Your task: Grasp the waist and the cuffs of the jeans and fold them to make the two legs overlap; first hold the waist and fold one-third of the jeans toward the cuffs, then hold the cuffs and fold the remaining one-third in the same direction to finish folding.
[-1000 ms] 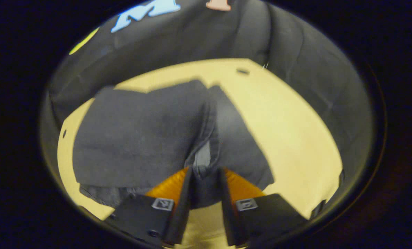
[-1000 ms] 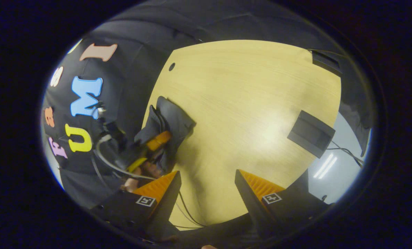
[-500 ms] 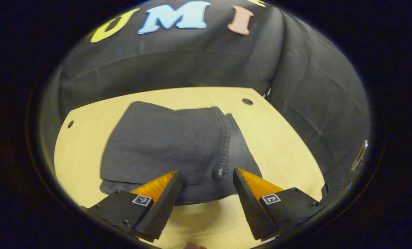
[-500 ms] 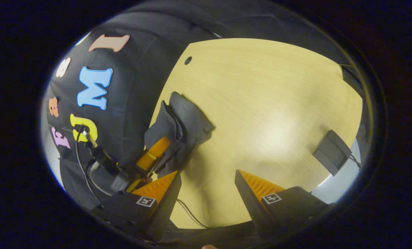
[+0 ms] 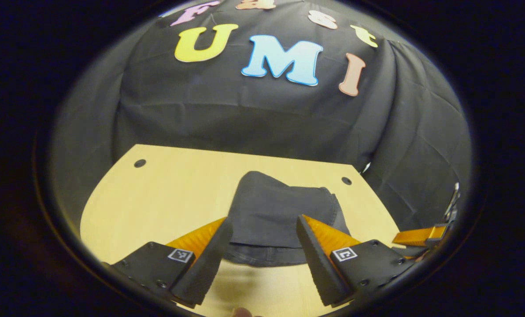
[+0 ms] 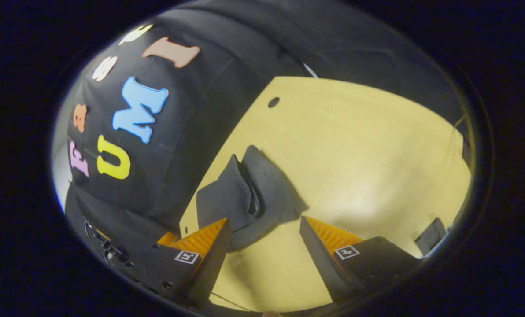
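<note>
Each claw (image 5: 260, 259) carries square black-and-white marker tags.

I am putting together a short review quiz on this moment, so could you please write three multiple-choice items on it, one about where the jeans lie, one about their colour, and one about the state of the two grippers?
1. Where do the jeans lie?
A. On the wooden table
B. Hanging from the booth wall
C. Lifted between a gripper's fingers

2. What colour are the jeans?
A. Bright red
B. Dark grey
C. White

3. In what state are the left gripper and the right gripper?
A. Both shut on the jeans
B. One shut on the jeans, one open
C. Both open, holding nothing

Key: 1 A, as the folded bundle rests flat on the table in both views. 2 B, as the cloth reads dark grey against the light wood. 3 C, as each view shows a wide gap between its own fingers with no cloth in it.
</note>
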Tool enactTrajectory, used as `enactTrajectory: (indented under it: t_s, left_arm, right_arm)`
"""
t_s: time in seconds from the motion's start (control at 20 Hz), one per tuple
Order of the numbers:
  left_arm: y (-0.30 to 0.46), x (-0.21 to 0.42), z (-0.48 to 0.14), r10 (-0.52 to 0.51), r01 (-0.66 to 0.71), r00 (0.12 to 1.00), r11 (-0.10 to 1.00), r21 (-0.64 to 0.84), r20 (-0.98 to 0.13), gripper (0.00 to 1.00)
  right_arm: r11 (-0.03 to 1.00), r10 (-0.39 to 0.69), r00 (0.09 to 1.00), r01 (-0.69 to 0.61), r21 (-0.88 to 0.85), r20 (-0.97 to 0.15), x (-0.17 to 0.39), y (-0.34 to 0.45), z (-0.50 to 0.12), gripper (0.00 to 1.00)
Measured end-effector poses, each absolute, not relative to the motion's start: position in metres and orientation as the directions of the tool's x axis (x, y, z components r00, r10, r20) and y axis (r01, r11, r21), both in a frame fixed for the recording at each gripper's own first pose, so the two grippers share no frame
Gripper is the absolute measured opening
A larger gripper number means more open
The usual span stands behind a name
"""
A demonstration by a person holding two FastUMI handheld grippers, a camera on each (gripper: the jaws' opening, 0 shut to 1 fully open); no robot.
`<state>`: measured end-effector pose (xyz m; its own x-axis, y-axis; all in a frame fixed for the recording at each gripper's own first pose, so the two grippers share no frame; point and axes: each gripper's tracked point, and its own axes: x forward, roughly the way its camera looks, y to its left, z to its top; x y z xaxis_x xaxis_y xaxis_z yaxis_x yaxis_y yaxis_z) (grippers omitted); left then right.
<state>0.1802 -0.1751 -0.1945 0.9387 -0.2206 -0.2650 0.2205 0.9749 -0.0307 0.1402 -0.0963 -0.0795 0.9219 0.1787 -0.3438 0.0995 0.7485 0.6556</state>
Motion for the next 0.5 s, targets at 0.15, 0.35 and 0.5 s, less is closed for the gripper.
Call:
enactTrajectory:
  t_s: [0.15,0.35,0.5]
  left_arm:
    - [-0.166,0.170,-0.194,-0.244,0.239,0.931,0.970,-0.050,-0.272,0.99]
    - [-0.202,0.155,-0.210,-0.335,0.325,0.883,0.942,-0.087,-0.330,0.99]
    - [-0.225,0.144,-0.208,-0.313,0.308,0.891,0.949,-0.067,-0.329,0.99]
  right_arm:
    - [0.862,0.105,0.955,0.052,0.505,-0.278,0.135,-0.112,-0.043,0.95]
    - [0.880,0.010,0.977,0.093,0.466,-0.212,0.117,-0.151,-0.015,0.95]
    - [0.942,-0.144,0.982,0.173,0.289,-0.121,0.097,-0.223,-0.001,0.95]
